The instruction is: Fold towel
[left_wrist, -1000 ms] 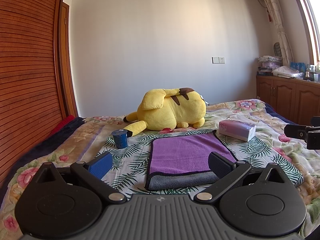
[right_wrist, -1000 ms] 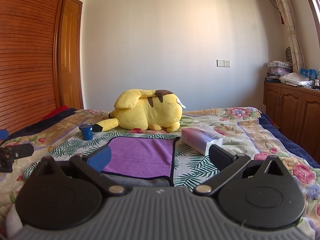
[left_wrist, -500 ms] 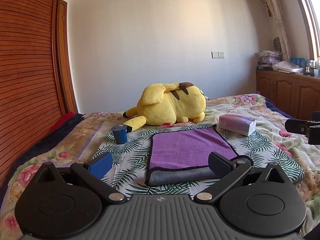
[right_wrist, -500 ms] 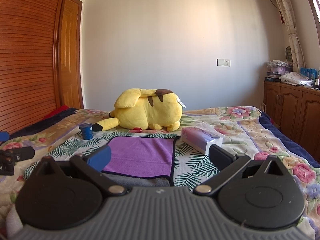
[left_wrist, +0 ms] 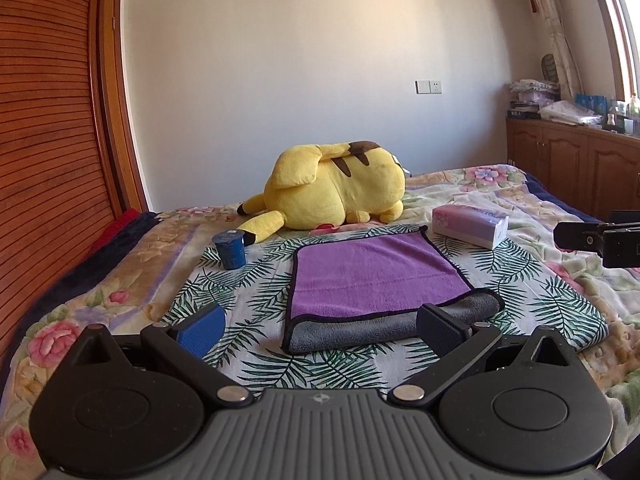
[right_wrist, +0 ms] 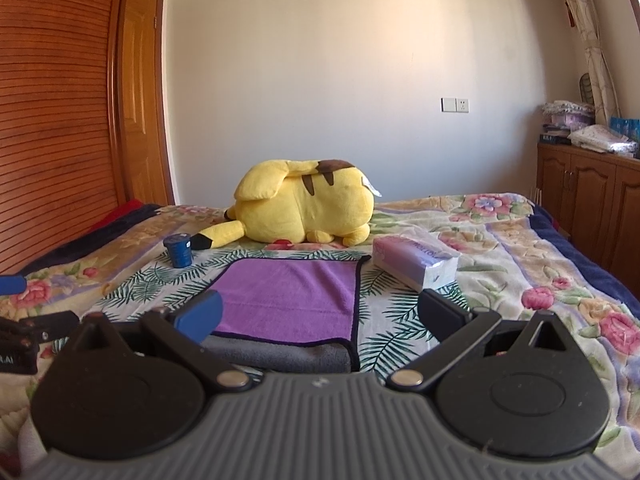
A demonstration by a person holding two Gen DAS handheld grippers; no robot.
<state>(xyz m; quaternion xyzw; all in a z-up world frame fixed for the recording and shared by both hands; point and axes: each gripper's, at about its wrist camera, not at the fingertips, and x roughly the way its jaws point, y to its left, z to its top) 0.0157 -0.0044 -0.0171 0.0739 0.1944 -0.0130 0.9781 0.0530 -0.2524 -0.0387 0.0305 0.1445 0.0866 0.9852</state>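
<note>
A purple towel (left_wrist: pixel 372 272) with a grey underside lies folded on the leaf-print bedspread, its grey fold along the near edge. It also shows in the right wrist view (right_wrist: pixel 292 296). My left gripper (left_wrist: pixel 318 328) is open and empty, hovering just short of the towel's near edge. My right gripper (right_wrist: pixel 320 314) is open and empty, also at the near edge, to the right of the left one. The right gripper's tip shows at the right of the left wrist view (left_wrist: pixel 600 238); the left gripper's tip shows at the left of the right wrist view (right_wrist: pixel 24 336).
A yellow plush toy (left_wrist: pixel 336 196) lies behind the towel. A small blue cup (left_wrist: pixel 230 250) stands at the towel's back left. A pink tissue pack (left_wrist: pixel 470 226) lies at its back right. A wooden wardrobe (left_wrist: pixel 52 128) is on the left, cabinets (left_wrist: pixel 580 168) on the right.
The left gripper has tilted down and edged slightly forward toward the towel. The right gripper has hardly moved. Both stay open and the towel lies as before.
</note>
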